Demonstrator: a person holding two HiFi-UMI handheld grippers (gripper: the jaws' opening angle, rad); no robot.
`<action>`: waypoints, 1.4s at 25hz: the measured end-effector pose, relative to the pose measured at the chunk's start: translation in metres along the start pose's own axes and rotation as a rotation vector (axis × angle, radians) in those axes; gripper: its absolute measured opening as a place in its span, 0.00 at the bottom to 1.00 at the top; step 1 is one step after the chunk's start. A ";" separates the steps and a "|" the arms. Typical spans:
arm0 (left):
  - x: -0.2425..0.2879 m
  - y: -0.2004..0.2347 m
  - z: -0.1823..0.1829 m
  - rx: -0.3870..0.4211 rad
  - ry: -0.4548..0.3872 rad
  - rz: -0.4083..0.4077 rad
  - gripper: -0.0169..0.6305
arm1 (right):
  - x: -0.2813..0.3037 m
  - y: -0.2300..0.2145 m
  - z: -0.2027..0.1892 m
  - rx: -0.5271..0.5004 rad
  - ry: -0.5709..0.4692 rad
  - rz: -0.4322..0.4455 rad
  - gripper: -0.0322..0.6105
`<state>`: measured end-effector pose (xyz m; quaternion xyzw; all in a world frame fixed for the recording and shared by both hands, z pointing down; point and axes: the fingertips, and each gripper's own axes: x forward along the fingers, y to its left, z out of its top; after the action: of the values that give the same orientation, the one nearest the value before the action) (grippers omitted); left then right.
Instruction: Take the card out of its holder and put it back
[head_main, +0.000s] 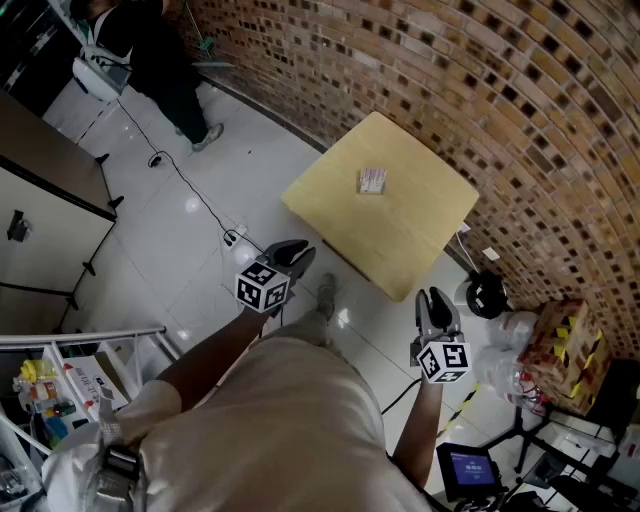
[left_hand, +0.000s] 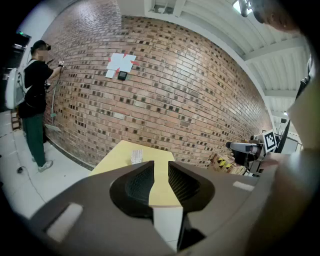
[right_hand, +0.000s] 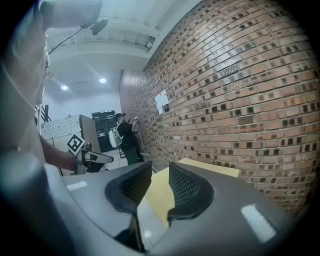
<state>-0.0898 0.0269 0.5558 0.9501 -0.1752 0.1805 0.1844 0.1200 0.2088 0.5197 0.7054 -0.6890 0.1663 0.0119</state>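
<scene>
A small card in its holder (head_main: 372, 180) lies near the middle of a square yellow table (head_main: 400, 235) that stands against a brick wall. The left gripper view shows the card holder (left_hand: 136, 156) on the table's far part, beyond the jaws. My left gripper (head_main: 293, 252) hangs over the white floor, short of the table's near left edge. It is open, with a narrow gap and nothing between its jaws (left_hand: 161, 169). My right gripper (head_main: 432, 300) is off the table's near right corner, also open and empty (right_hand: 160, 174). The right gripper view does not show the card.
A person (head_main: 165, 60) stands by the wall at the far left, and a black cable (head_main: 190, 190) trails across the floor. A black round object (head_main: 487, 293) and yellow-marked boxes (head_main: 565, 345) sit right of the table. A cabinet (head_main: 40, 200) and a rack (head_main: 60, 380) are at the left.
</scene>
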 end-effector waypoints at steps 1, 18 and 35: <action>0.008 0.005 0.004 0.002 0.009 -0.004 0.17 | 0.010 -0.005 0.004 0.000 0.000 0.001 0.21; 0.134 0.085 0.077 0.010 0.057 -0.082 0.21 | 0.138 -0.073 0.060 -0.028 0.046 -0.012 0.21; 0.221 0.126 0.075 0.060 0.135 -0.011 0.27 | 0.214 -0.123 0.066 -0.087 0.129 0.123 0.21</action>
<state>0.0741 -0.1724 0.6169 0.9420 -0.1514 0.2481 0.1680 0.2532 -0.0081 0.5370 0.6486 -0.7352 0.1815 0.0766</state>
